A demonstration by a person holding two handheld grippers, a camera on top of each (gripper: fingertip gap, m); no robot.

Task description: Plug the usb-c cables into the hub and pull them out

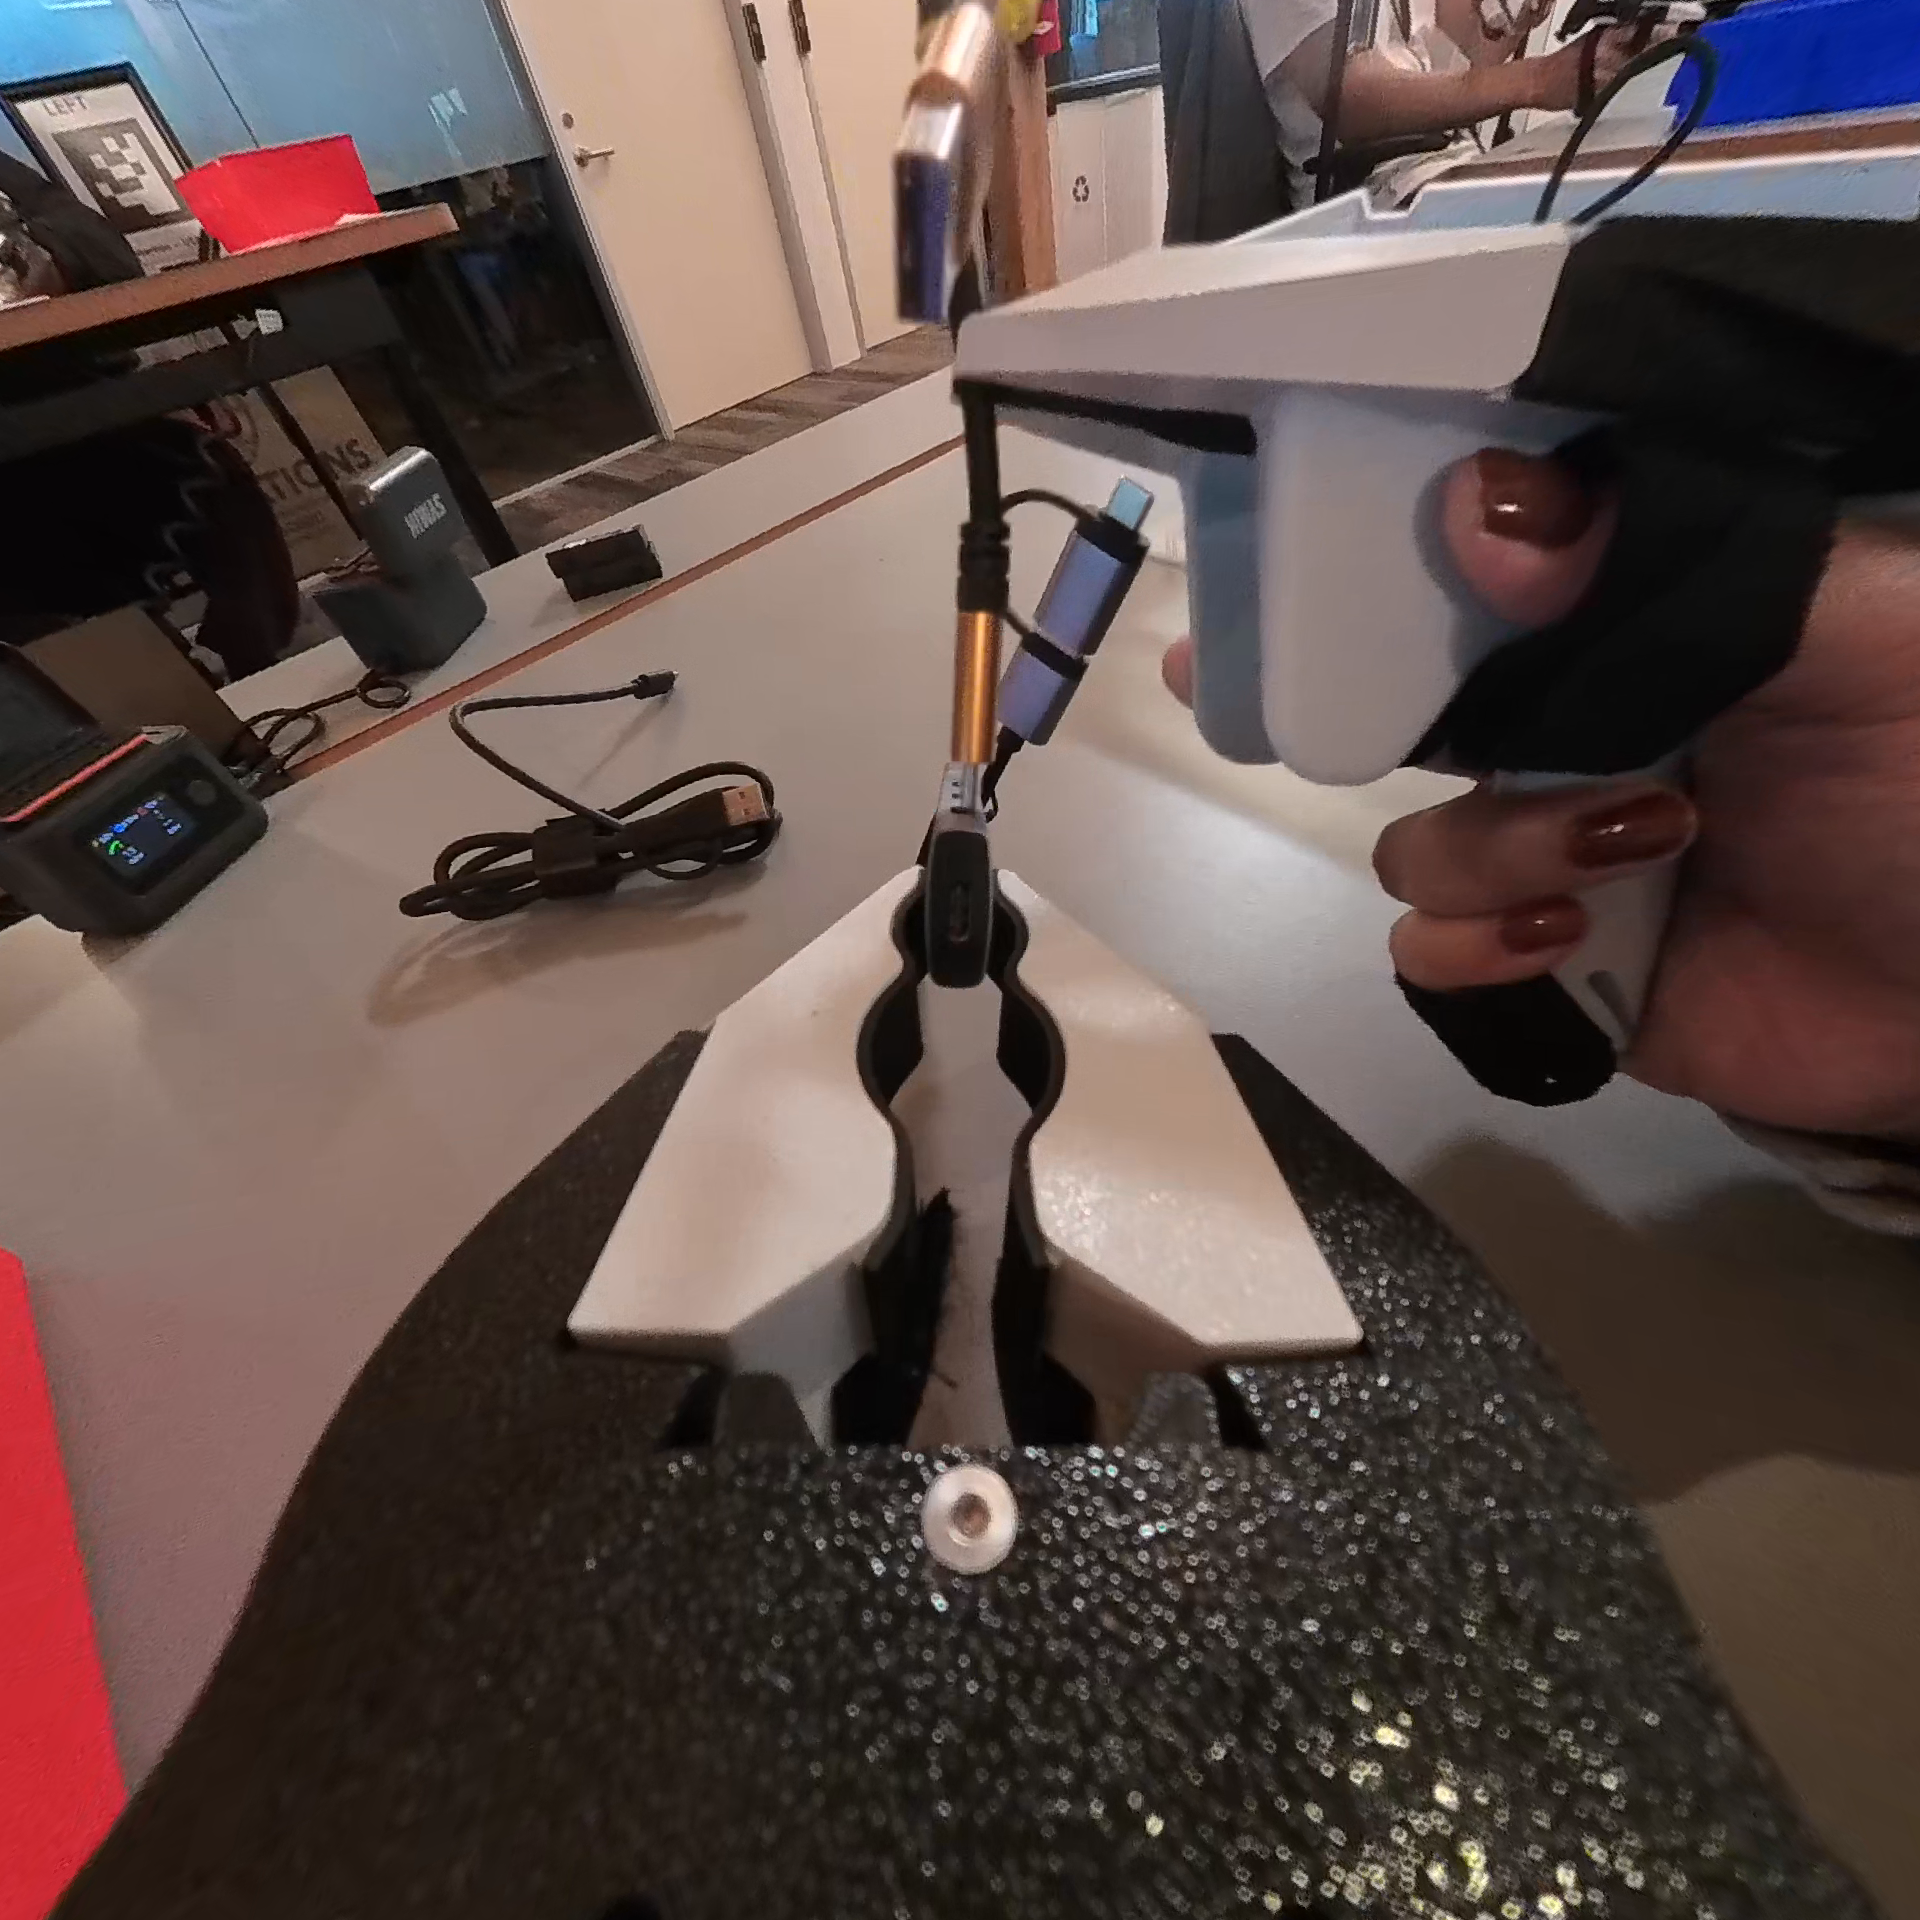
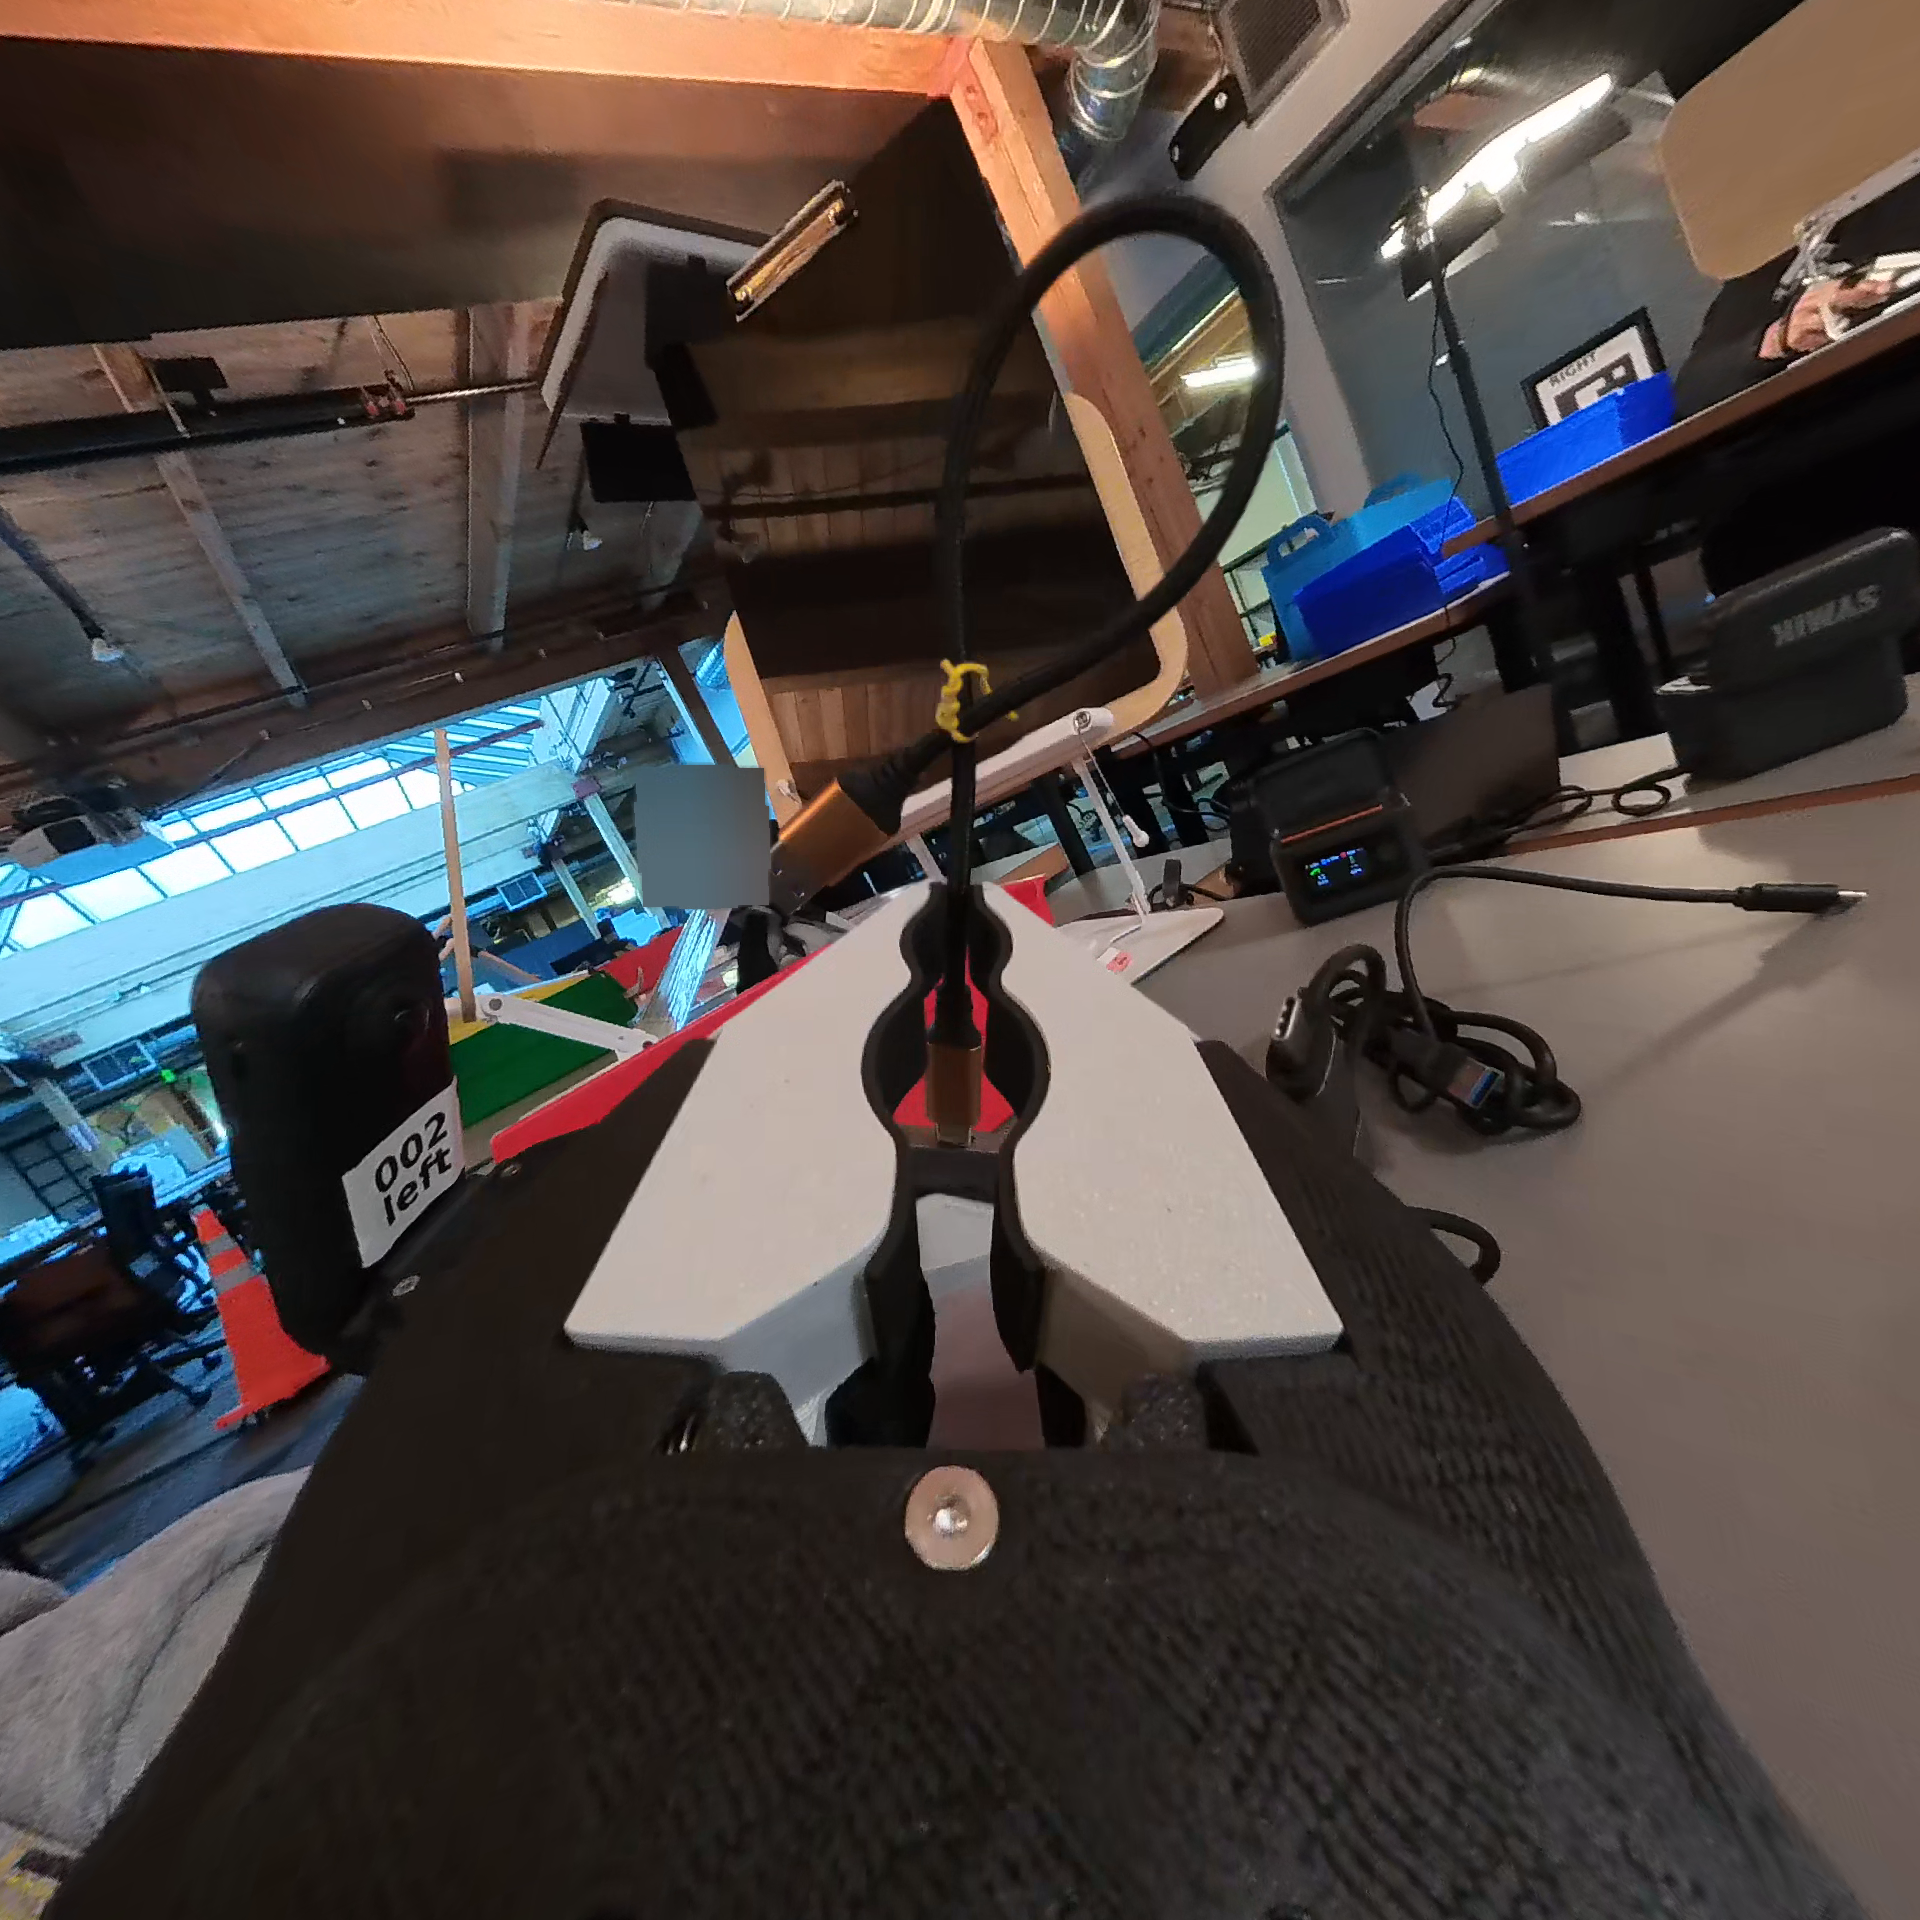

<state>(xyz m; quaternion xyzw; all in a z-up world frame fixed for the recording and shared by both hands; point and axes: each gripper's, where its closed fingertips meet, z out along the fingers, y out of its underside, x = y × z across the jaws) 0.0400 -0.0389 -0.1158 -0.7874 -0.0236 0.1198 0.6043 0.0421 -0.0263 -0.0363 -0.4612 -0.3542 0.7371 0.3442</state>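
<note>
Left wrist view: left tool [image 1: 961,935] pinched the hub [image 1: 956,914] at 12 o'clock, steadying it for the gold plug [image 1: 977,686]. Spare cable [image 1: 592,831] lay on worktop [image 1: 260,1039] at 10 o'clock.

Right wrist view: right tool [image 2: 956,1039] pinched the cable [image 2: 961,831] above the plug, gripping to seat or pull it.

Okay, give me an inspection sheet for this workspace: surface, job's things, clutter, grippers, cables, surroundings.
Surface: grey table, red sheet at its left edge.
Job's things: small dark hub in the left gripper; gold-sleeved plug seated in it.
Clutter: power station, dark case.
Grippers: left shut on hub; right gripper shut on the cable.
Cables: coiled black cable loose on table.
Surroundings: other desks, blue bins.
</note>
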